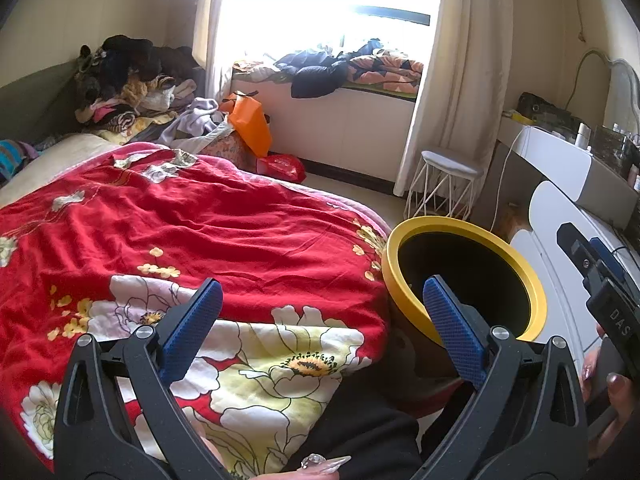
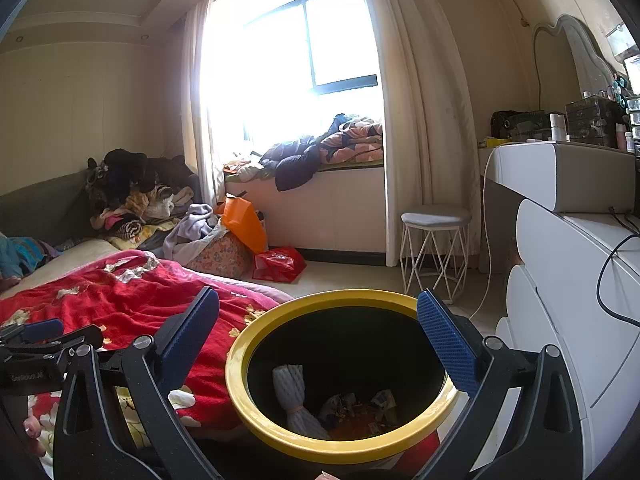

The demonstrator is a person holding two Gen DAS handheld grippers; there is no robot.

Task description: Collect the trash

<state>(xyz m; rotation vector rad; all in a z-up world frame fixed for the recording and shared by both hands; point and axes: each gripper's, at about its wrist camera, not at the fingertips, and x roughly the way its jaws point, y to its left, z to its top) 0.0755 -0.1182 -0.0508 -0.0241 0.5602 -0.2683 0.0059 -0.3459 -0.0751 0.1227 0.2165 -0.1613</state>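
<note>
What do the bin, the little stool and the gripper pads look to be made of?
Bin: likely plastic, smooth yellow rim with a soft sheen, black inside. Stool: thin white wire frame, probably painted metal, with a grey, seemingly padded top. Pads: blue, finely dimpled, probably rubber or textured plastic.

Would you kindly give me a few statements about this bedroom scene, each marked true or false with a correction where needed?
1. The trash bin has a yellow rim. True.
2. The trash bin is empty. False: the right wrist view shows a white foam net sleeve and crumpled wrappers at its bottom.
3. The right gripper is clamped on a piece of trash. False: its jaws stand wide apart with nothing between them, above the bin's opening.
4. The left gripper has open jaws and holds nothing. True.
5. The bed cover is plain blue. False: it is red with a floral print.
6. A white wire-frame stool stands on the floor near the curtain. True.
</note>
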